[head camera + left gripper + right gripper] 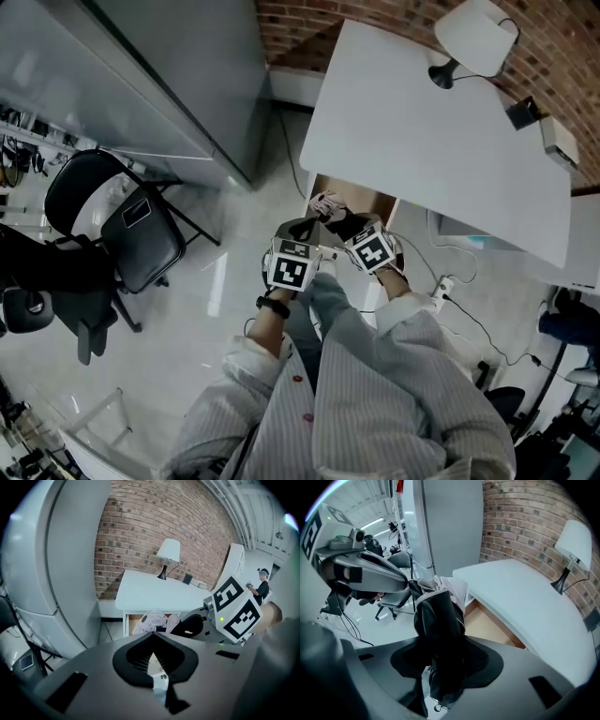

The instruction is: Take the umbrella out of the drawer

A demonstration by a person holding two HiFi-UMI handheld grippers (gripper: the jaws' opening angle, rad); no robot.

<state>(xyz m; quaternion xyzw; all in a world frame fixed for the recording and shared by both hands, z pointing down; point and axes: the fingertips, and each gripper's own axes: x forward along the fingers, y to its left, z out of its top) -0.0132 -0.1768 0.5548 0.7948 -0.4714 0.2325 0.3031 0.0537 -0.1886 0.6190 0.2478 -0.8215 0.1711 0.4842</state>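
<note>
Person in a striped shirt stands at a white bench (422, 131) set against a brick wall (136, 536), with a lamp (473, 37) at the bench's far end. The drawer (361, 199) under the bench is pulled open, its bare wooden floor showing. The umbrella (438, 616), folded, with black fabric and a pale end, is out of the drawer and up in the air just in front of its open side. The right hand-held gripper (440, 641) has it. The black bundle runs straight between the jaws, and the pads are clamped on either side of it. The pale end points away toward the left hand-held gripper (152, 637). That one is closed, pads drawn together with only a thin slit between them and nothing in the slit. Its tips sit right at the umbrella's pale folds; can't tell whether they nip a fold. From above, both marker cubes sit side by side, nearly touching, over a pale glossy floor (234, 281). A black chair (122, 225) stands well off to the left.
</note>
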